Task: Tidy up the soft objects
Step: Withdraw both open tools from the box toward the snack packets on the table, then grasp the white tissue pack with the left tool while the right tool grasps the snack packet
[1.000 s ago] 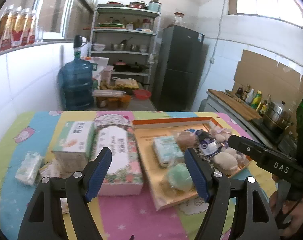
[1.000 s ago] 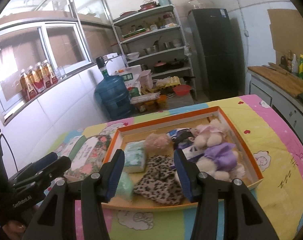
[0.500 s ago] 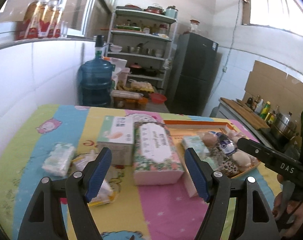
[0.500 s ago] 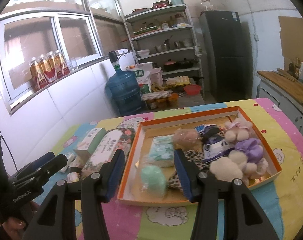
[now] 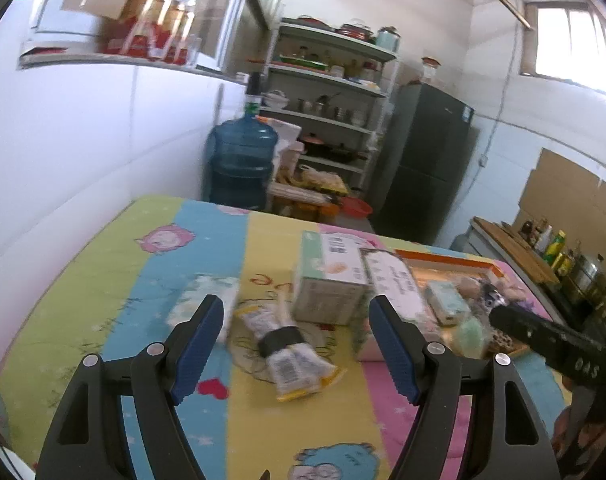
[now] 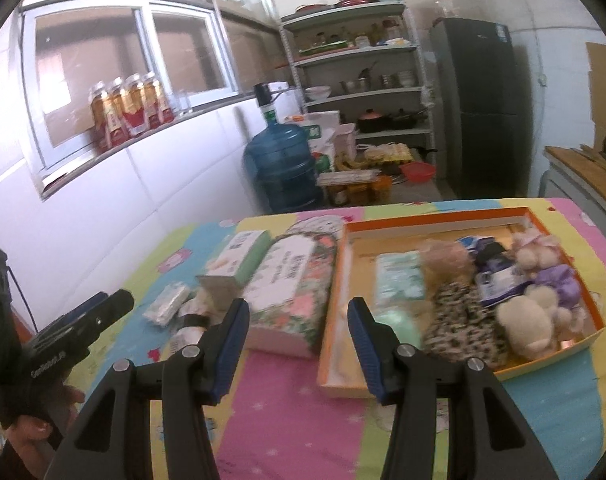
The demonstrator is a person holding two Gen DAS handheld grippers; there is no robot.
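Note:
An orange tray (image 6: 443,217) on the colourful table cloth holds plush toys (image 6: 523,316), a leopard-print cloth (image 6: 459,320), a tissue pack (image 6: 399,280) and a green soft item (image 6: 397,322). Left of it lie a floral tissue pack (image 6: 295,280) and a green-white tissue box (image 6: 239,256). A banded bundle of packets (image 5: 285,340) and a small tissue pack (image 5: 199,296) lie further left. My left gripper (image 5: 297,344) is open and empty, above the bundle. My right gripper (image 6: 299,340) is open and empty, over the tray's left front corner.
A blue water jug (image 5: 243,164), a shelf rack (image 5: 331,120) and a dark fridge (image 5: 427,164) stand beyond the table. A white tiled wall (image 5: 63,160) runs along the left. A counter with bottles and a pot (image 5: 559,252) is at the right.
Both grippers have swung left. The left view went from over the tray and tissue packs to the banded bundle. The right view shifted from the tray toward its left edge.

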